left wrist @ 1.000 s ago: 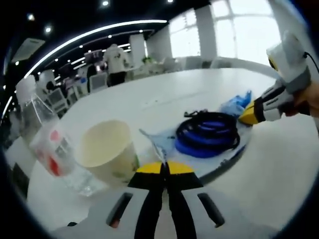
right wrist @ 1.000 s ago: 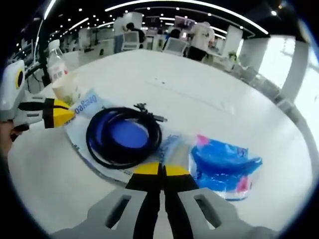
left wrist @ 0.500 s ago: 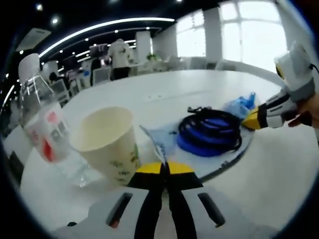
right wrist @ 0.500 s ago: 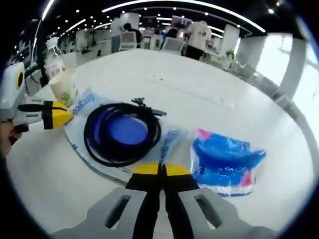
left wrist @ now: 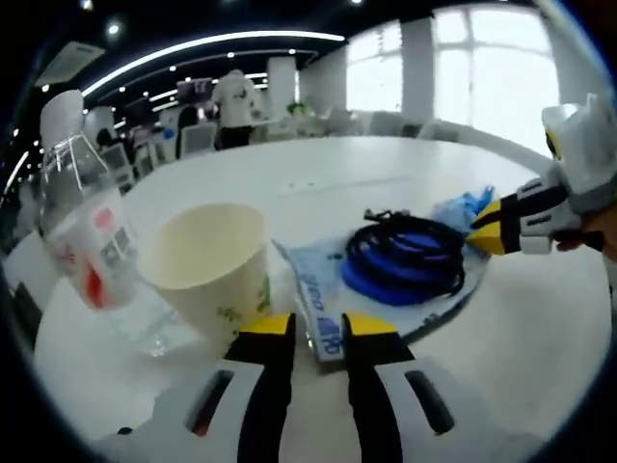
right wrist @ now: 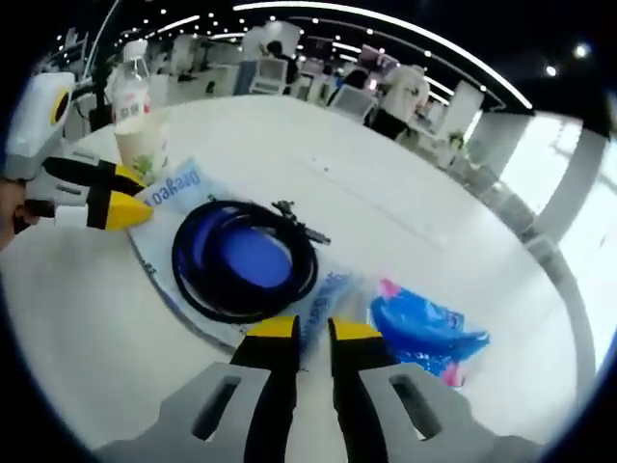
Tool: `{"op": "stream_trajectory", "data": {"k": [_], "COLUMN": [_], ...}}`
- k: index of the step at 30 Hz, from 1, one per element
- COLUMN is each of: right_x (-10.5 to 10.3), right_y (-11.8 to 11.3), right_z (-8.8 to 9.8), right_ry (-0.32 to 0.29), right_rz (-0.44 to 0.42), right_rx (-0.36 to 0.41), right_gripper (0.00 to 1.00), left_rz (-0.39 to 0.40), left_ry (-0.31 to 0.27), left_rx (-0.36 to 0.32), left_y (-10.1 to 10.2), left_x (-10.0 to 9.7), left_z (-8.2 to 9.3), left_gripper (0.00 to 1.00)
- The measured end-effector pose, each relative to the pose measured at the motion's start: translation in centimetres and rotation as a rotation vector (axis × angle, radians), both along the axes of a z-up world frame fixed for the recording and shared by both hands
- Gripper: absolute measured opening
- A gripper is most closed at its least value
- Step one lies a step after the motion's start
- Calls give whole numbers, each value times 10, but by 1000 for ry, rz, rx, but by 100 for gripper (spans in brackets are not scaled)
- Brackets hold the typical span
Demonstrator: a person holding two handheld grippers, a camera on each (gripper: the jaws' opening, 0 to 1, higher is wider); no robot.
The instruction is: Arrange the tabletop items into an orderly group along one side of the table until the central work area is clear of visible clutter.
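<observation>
Left gripper view: your left gripper (left wrist: 320,333) is spread around the plastic bag's (left wrist: 323,313) edge; your right gripper (right wrist: 307,333) gapes likewise beside the coiled cable (right wrist: 246,258).

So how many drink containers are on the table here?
2: a paper cup and a clear plastic bottle, side by side at the table's edge near the left gripper; none appear hidden.
</observation>
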State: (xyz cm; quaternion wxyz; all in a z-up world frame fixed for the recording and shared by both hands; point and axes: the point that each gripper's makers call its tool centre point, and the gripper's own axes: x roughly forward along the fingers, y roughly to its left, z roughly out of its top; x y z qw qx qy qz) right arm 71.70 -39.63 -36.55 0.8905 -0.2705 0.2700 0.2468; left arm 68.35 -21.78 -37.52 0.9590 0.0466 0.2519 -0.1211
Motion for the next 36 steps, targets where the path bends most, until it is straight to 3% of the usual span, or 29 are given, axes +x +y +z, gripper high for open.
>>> {"op": "stream_trajectory", "data": {"k": [3, 7, 11, 13, 17, 18, 21, 24, 26, 29, 36], "right_x": [-3, -9, -9, -10, -13, -14, -21, -27, -31, -32, -27], "right_y": [-2, 3, 11, 18, 24, 26, 32, 35, 44, 54, 70], "right_z": [6, 17, 35, 41, 43, 43, 39, 37, 40, 43, 42], "right_ry": [0, 16, -35, -29, -9, 5, 66, 83, 98, 80, 58], "right_rz": [1, 7, 36, 48, 67, 72, 74, 102, 131, 173, 206], "right_rx": [0, 89, 136, 185, 202, 213, 259, 231, 268, 267, 260], "right_gripper": [19, 30, 46, 54, 61, 62, 70, 74, 77, 87, 83], "left_rz": [9, -52, -82, -94, -131, -127, -145, -153, -163, -162, -148], "left_ry": [38, 54, 30, 7, -23, -14, -5, 3, -12, -24, -64], "left_rx": [-35, -21, -30, -37, -61, -93, -100, -119, -122, -123, -79], "left_y": [2, 3, 2, -1, -8, -10, -12, -13, -15, -16, -10], "left_x": [-8, -19, -27, -30, -37, -42, -52, -63, -73, -81, -90], "left_z": [1, 6, 20, 30, 46, 51, 57, 66, 78, 85, 96], "left_gripper": [23, 31, 35, 40, 49, 52, 63, 65, 66, 74, 93]}}
